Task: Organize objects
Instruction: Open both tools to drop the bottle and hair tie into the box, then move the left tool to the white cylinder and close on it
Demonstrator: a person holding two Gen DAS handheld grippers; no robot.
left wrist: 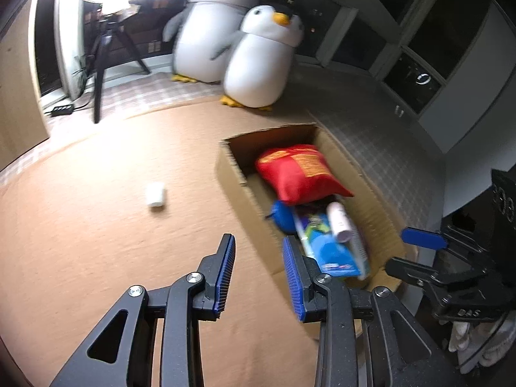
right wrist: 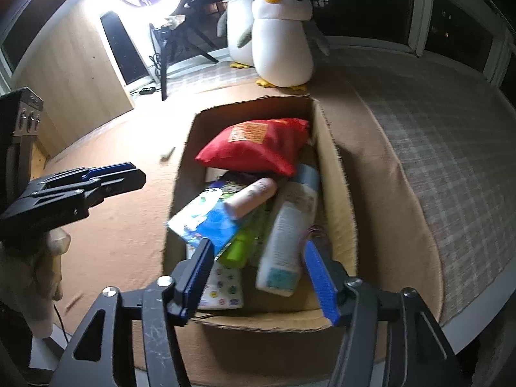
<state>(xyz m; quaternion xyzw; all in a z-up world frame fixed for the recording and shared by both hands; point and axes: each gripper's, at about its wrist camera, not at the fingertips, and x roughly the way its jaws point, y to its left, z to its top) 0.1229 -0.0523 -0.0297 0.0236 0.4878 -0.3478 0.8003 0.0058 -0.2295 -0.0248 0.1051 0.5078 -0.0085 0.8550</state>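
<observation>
Your left gripper (left wrist: 258,274) is part open and empty; the small white block (left wrist: 156,194) lies ahead and left on the brown mat (left wrist: 96,225), long axis pointing away. Your right gripper (right wrist: 258,277), wider and empty, hangs over the cardboard box (right wrist: 335,174).

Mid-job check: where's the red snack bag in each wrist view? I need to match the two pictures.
Left wrist: red snack bag right of centre, at the far end of the cardboard box, beyond the left gripper.
Right wrist: red snack bag upper centre, far end of the box, beyond the right gripper.
Shared landmark: the front penguin plush behind the box.
</observation>
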